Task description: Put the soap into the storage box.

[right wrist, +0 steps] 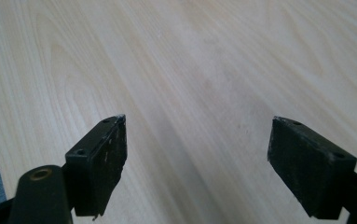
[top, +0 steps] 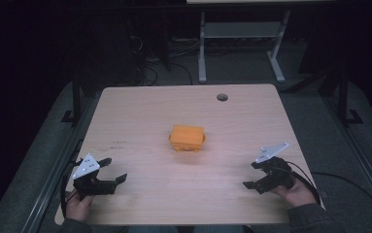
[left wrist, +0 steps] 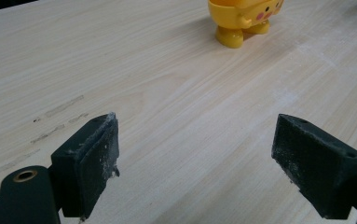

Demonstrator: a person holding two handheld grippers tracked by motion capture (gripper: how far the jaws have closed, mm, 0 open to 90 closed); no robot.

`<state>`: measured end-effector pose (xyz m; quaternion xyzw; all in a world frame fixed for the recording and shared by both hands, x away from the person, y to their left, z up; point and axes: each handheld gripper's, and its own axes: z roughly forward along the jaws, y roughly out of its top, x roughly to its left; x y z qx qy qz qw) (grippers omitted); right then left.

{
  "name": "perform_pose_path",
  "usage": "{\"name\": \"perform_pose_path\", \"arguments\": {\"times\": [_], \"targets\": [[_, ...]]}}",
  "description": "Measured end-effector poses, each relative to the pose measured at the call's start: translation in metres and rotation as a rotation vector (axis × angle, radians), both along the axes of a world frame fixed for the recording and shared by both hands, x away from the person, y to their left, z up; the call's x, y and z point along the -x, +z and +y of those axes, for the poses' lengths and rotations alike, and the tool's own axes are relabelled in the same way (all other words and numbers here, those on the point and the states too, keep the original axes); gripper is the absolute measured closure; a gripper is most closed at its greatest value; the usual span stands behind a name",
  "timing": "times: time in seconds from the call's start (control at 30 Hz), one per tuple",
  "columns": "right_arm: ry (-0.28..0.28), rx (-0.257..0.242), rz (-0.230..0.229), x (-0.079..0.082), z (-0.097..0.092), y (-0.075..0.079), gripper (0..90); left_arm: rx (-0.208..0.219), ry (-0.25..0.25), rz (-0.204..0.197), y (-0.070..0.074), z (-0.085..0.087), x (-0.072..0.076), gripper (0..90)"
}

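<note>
Toy [top: 187, 138], orange-yellow and box-shaped from above, stands at the centre of the high view on the pale wood worktop [top: 149, 111], well apart from both tools. Left hand-held gripper [top: 112, 171] sits at lower left, jaws spread wide with nothing between; its own view shows the toy's feet [left wrist: 236, 36] at top. Right hand-held gripper [top: 254, 174] sits at lower right, likewise gaping and empty.

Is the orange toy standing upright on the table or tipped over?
Upright. The left gripper view shows the orange toy standing on both feet on the table; the high view shows it alone mid-table.
</note>
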<state>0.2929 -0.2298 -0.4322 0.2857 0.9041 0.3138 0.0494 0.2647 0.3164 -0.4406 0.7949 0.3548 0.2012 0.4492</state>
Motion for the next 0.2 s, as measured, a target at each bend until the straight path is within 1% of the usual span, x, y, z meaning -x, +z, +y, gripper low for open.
{"name": "perform_pose_path", "arguments": {"times": [0.03,0.13,0.2], "targets": [[-0.009,-0.004,0.002,0.003,-0.001,-0.001,19.2,0.002,0.000,0.000,0.000,0.000,0.000,14.2],[-0.035,-0.004,-0.025,0.012,-0.004,-0.002,18.3,-0.001,-0.001,0.000,0.000,0.000,0.000,14.3],[-0.059,-0.025,-0.063,0.021,-0.007,-0.004,18.7,-0.001,-0.003,0.001,0.000,0.000,0.000,14.3]]}}
